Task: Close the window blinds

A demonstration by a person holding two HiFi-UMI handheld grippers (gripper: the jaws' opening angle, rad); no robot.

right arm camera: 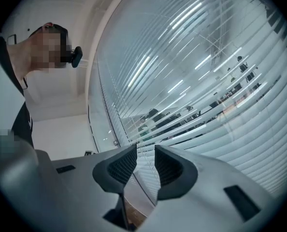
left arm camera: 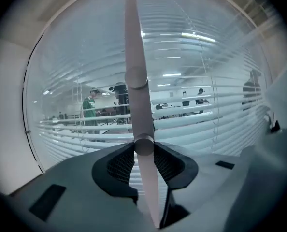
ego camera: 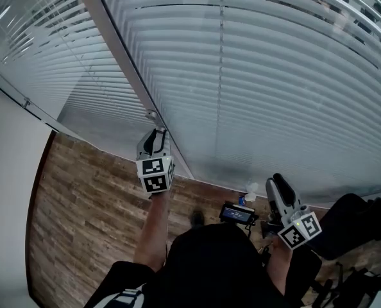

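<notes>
White slatted blinds (ego camera: 274,76) cover the window ahead. In the left gripper view their slats (left arm camera: 196,124) stand partly tilted, and an office shows through the gaps. The pale tilt wand (left arm camera: 136,57) hangs in front of them and runs down between my left gripper's jaws. My left gripper (ego camera: 155,136) (left arm camera: 144,151) is raised to the blinds' lower left corner, shut on the wand. My right gripper (ego camera: 277,181) (right arm camera: 144,161) is held low at the right, open with nothing between its fingers, pointing up at the blinds (right arm camera: 192,81).
A white mullion (ego camera: 123,63) separates these blinds from a second blind (ego camera: 36,56) at the left. A white wall (ego camera: 4,172) borders the wooden floor (ego camera: 81,210). A black device (ego camera: 237,213) and a black bag (ego camera: 351,226) lie below the window.
</notes>
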